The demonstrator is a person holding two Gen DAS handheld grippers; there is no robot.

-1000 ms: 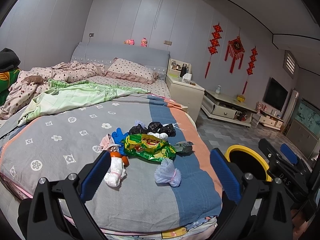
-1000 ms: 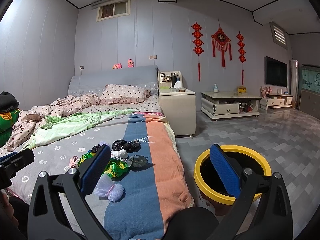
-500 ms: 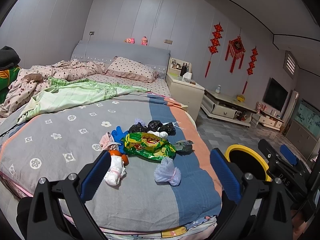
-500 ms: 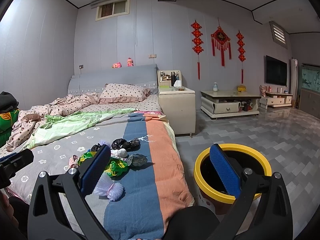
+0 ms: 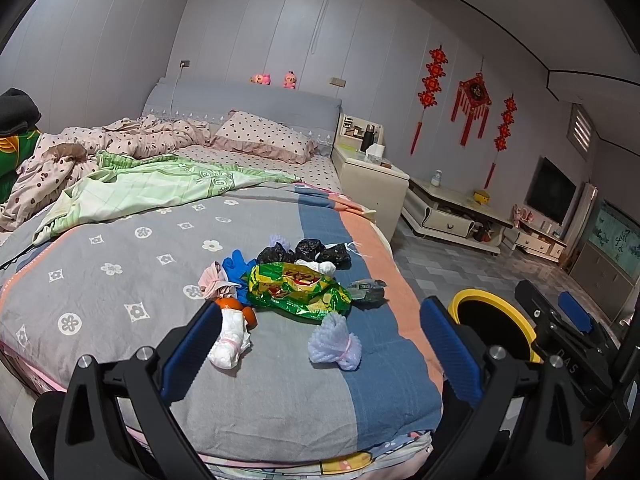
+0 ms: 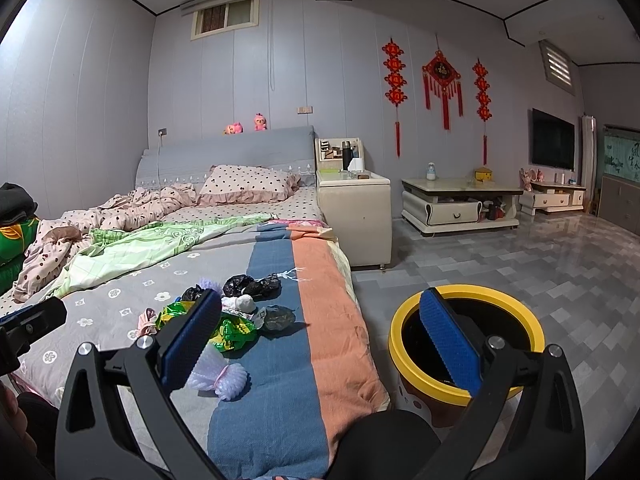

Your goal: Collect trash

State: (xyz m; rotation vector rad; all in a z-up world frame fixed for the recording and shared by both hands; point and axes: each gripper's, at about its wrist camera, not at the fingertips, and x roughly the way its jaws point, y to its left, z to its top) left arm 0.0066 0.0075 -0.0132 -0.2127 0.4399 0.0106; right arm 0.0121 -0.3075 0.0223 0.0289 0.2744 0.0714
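**Pre-pickup status: both grippers empty, litter on the bed**

I held the left gripper [image 5: 320, 344] above the foot of the bed [image 5: 120, 280], jaws spread wide and holding nothing. The right gripper [image 6: 320, 340] sat off the bed's right corner, its jaws also spread and empty.

Location of task items: the litter lay in one cluster on the bedspread, near the orange stripe. It comprised a green snack bag [image 5: 298, 290], a white wad [image 5: 230, 342] tied with a pink band, a pale purple bundle [image 5: 334, 344], three black bags [image 5: 304, 250], a blue glove [image 5: 236, 266] and a grey wrapper [image 5: 366, 290]. The yellow-rimmed bin [image 6: 468, 344] stood on the floor just beside the bed. No item appeared to be collected yet.

Hazards I judged from this position:

1. The pieces touched or overlapped. A closing grip on the snack bag could drag the neighbouring glove or wad along and drop it on the floor in transit.
2. The bedspread was soft. Descending too far would likely pinch fabric together with the litter.
3. The foil bag looked slick and crumpled; a shallow pinch might slip.
4. An orange object [image 5: 230, 304] beneath the white wad could not be identified; it might roll if disturbed.
5. The two grippers were close together near the bin, so crossing paths risked a collision.
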